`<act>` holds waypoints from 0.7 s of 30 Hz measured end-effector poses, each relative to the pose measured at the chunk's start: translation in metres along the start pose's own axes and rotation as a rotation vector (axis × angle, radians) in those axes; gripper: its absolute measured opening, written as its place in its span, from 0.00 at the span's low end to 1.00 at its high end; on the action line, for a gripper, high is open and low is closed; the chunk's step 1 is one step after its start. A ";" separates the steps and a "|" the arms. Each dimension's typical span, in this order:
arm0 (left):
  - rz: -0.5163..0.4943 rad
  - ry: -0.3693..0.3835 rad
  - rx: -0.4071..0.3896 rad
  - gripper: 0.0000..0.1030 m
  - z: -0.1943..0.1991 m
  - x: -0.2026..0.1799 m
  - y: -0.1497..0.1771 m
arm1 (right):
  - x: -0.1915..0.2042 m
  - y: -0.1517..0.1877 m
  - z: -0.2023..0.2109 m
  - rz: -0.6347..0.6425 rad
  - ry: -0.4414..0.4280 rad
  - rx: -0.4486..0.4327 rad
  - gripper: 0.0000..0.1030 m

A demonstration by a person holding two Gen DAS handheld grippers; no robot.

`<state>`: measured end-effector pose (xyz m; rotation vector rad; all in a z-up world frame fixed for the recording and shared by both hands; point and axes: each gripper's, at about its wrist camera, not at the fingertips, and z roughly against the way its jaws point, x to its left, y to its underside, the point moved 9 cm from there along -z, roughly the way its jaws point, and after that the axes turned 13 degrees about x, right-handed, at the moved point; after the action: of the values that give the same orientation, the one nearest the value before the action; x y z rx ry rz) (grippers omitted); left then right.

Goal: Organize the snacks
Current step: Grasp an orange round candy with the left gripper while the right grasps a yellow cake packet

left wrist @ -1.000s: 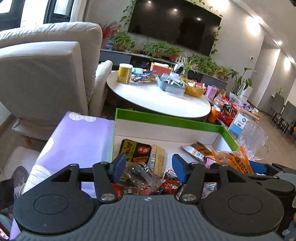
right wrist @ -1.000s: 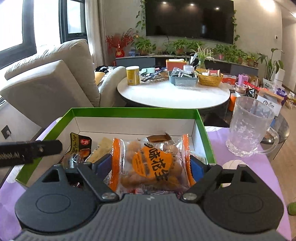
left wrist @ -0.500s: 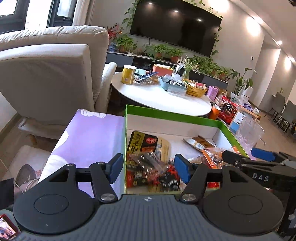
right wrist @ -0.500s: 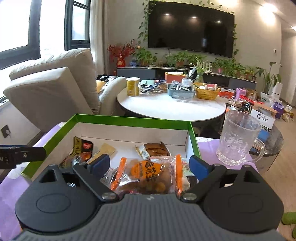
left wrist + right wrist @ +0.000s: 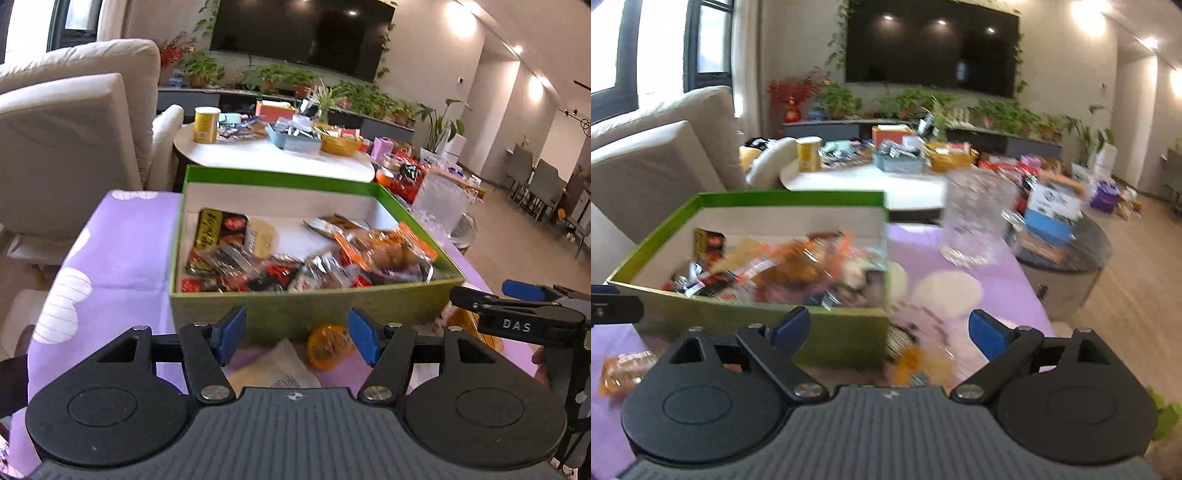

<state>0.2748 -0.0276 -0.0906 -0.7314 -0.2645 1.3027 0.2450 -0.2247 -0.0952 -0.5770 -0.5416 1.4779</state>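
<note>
Purple cloth (image 5: 122, 251) with white blotches covers the desk, in a living room with a dark TV (image 5: 306, 31), potted plants, a beige sofa (image 5: 74, 122) and a round white table (image 5: 273, 158) crowded with tins and baskets. On the cloth sits a green box (image 5: 306, 314) full of snacks (image 5: 295, 258); a black-and-yellow packet carries writing too small to read. Left tongs (image 5: 295, 334) hang released before the box's near wall, above an orange packet (image 5: 328, 345) and a white one (image 5: 280, 363). Right tongs (image 5: 888, 328), marked "DAS", gape empty near the box's right corner. Beyond stands a glass mug (image 5: 979, 218), blurred.
</note>
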 end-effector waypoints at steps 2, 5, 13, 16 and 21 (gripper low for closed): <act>-0.001 0.008 0.018 0.57 -0.003 -0.002 0.004 | -0.009 0.010 0.000 -0.022 -0.010 0.023 0.79; -0.012 0.002 0.043 0.57 -0.010 -0.008 0.010 | -0.017 0.021 -0.002 -0.041 -0.024 0.046 0.79; -0.039 -0.019 0.109 0.57 -0.041 -0.022 0.020 | -0.018 0.042 -0.012 -0.034 -0.069 0.094 0.79; -0.029 -0.037 0.129 0.57 -0.052 -0.022 0.021 | -0.017 0.047 -0.017 -0.039 -0.096 0.112 0.79; -0.035 -0.034 0.119 0.57 -0.059 -0.028 0.013 | -0.014 0.052 -0.025 -0.040 -0.117 0.125 0.79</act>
<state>0.2903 -0.0728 -0.1370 -0.6016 -0.2238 1.2875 0.2220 -0.2393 -0.1477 -0.3814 -0.5440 1.5027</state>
